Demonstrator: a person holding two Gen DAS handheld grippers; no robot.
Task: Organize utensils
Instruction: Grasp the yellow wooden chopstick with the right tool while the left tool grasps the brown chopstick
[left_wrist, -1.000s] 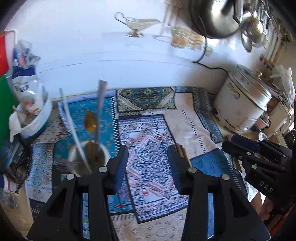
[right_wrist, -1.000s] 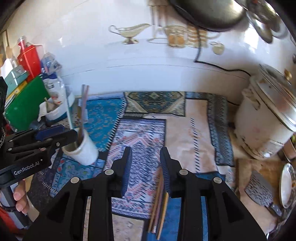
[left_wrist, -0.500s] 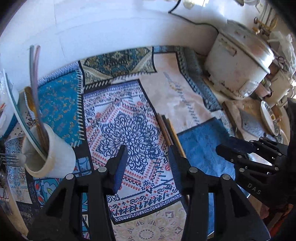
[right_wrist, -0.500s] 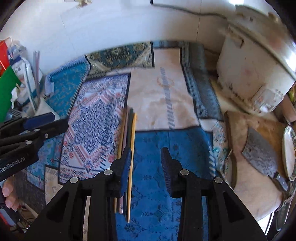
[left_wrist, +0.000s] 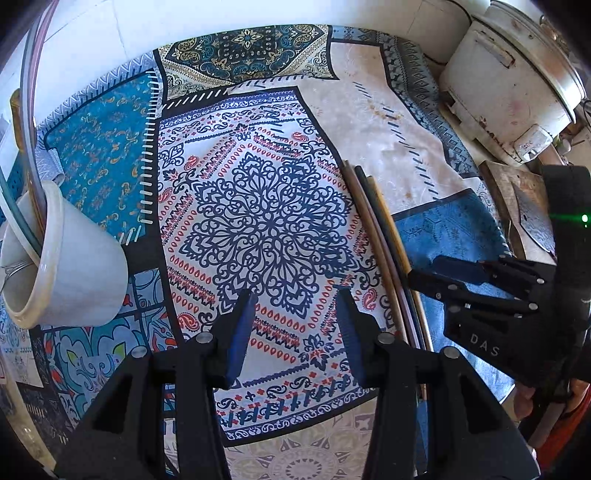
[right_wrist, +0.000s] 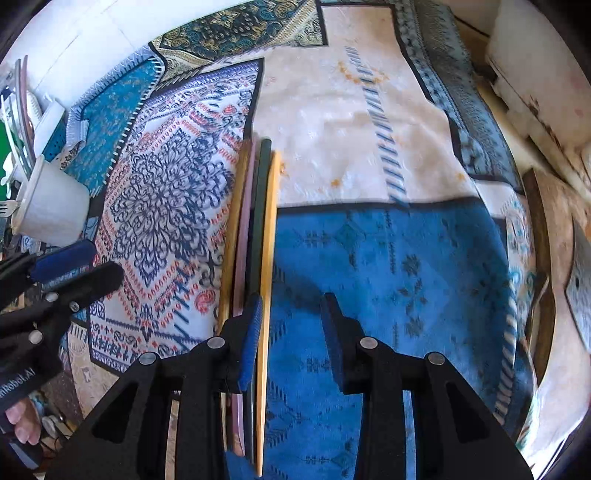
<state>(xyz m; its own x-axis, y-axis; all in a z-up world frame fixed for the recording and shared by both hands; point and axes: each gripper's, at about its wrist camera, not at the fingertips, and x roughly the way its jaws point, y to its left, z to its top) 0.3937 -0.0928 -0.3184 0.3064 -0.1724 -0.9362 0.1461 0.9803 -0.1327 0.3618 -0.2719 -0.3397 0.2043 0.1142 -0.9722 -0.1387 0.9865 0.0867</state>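
Observation:
Several chopsticks (right_wrist: 255, 221) lie side by side on the patterned cloth, also seen in the left wrist view (left_wrist: 380, 236). My right gripper (right_wrist: 291, 321) is open and empty, low over the blue patch, with its left finger right beside the chopsticks. My left gripper (left_wrist: 295, 321) is open and empty above the mandala pattern, left of the chopsticks. A white ceramic cup (left_wrist: 70, 266) holding several utensils stands at the left; it also shows in the right wrist view (right_wrist: 51, 206).
A white rice cooker (left_wrist: 509, 81) stands at the right back. A cleaver (right_wrist: 580, 284) lies on a wooden board (left_wrist: 506, 192) at the right. A white tiled wall (left_wrist: 110, 37) runs along the back.
Both grippers have moved down and forward toward the cloth. My right gripper has come close beside the chopsticks. The cup has shifted to the left edge of both views.

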